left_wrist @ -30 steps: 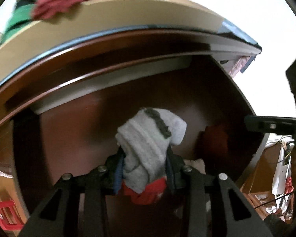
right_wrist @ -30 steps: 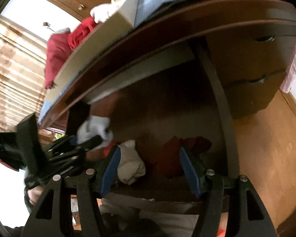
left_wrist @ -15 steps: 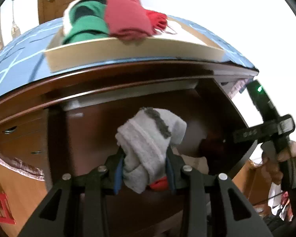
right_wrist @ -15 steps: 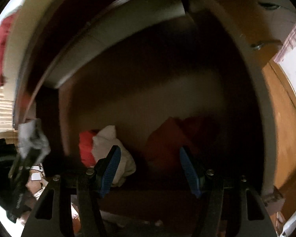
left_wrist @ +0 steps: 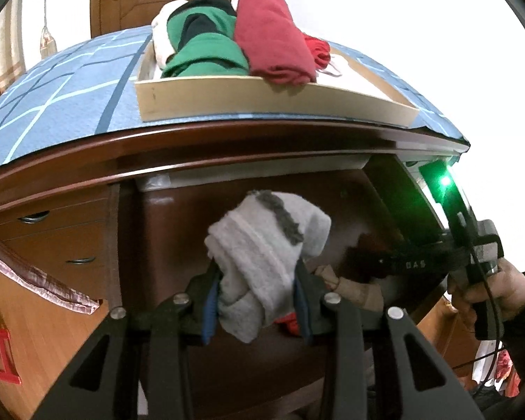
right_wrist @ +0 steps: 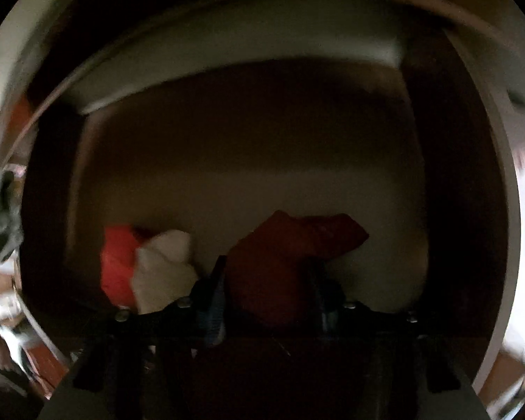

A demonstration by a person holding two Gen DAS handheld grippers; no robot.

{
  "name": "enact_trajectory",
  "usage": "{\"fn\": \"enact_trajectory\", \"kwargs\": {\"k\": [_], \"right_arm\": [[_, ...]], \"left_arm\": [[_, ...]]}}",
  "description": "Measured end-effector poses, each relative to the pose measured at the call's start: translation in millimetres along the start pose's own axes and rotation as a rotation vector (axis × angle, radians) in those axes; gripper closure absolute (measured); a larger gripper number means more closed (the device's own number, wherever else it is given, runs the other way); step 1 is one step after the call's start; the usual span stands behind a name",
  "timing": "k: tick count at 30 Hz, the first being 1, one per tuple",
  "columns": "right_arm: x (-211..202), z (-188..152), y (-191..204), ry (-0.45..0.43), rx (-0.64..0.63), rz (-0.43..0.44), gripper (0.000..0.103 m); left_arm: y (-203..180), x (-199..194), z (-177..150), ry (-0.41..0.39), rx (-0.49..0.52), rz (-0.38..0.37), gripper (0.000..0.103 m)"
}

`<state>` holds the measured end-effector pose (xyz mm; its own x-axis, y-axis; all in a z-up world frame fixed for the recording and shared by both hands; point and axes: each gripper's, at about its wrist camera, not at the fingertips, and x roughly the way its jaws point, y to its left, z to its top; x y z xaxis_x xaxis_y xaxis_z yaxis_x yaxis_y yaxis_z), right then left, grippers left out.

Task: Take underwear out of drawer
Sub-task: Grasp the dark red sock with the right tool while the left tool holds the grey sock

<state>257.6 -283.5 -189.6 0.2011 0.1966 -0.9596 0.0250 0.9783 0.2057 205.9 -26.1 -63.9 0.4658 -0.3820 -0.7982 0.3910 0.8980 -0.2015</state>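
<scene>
Dark wooden drawer [left_wrist: 385, 189], open beneath a dresser top covered by a blue checked cloth [left_wrist: 52, 105] on which a shallow tray [left_wrist: 262, 99] holds folded green and red garments. Inside the drawer (dim and blurred in the right wrist view) lie a dark red piece [right_wrist: 290, 245], a cream piece [right_wrist: 164, 273] and an orange-red piece [right_wrist: 117, 262] — the last two touching. Left gripper [left_wrist: 257, 297] pinches a grey rolled underwear bundle [left_wrist: 266, 245] in front of the drawer opening; right gripper [right_wrist: 267, 290] has its fingers against the two sides of the dark red piece — whether fully clamped cannot be told.
</scene>
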Motion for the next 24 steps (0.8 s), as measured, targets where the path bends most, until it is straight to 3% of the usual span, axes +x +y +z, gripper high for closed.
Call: {"fn": "enact_trajectory", "kwargs": {"k": [3,7,11,16,22,24], "right_arm": [[-11,1,15,-0.062,-0.089,0.032,0.058],[-24,0,10,-0.111,-0.066,0.103,0.054],[-28,-5,-10,-0.105,0.016,0.115,0.052],[-42,-13,-40,-0.138,0.179,0.198,0.052],[-30,-5,-42,-0.088,0.269,0.275,0.049],[-25,-1,-40,-0.071,0.286,0.266,0.049]], "left_arm": [[2,1,0,0.003,-0.006,0.008,0.067],[3,4,1,0.008,-0.012,0.010,0.067],[3,5,1,0.010,-0.010,0.007,0.067],[7,7,3,0.015,-0.021,0.008,0.067],[7,7,4,0.015,-0.025,0.008,0.067],[7,6,3,0.014,-0.024,0.008,0.067]]}}
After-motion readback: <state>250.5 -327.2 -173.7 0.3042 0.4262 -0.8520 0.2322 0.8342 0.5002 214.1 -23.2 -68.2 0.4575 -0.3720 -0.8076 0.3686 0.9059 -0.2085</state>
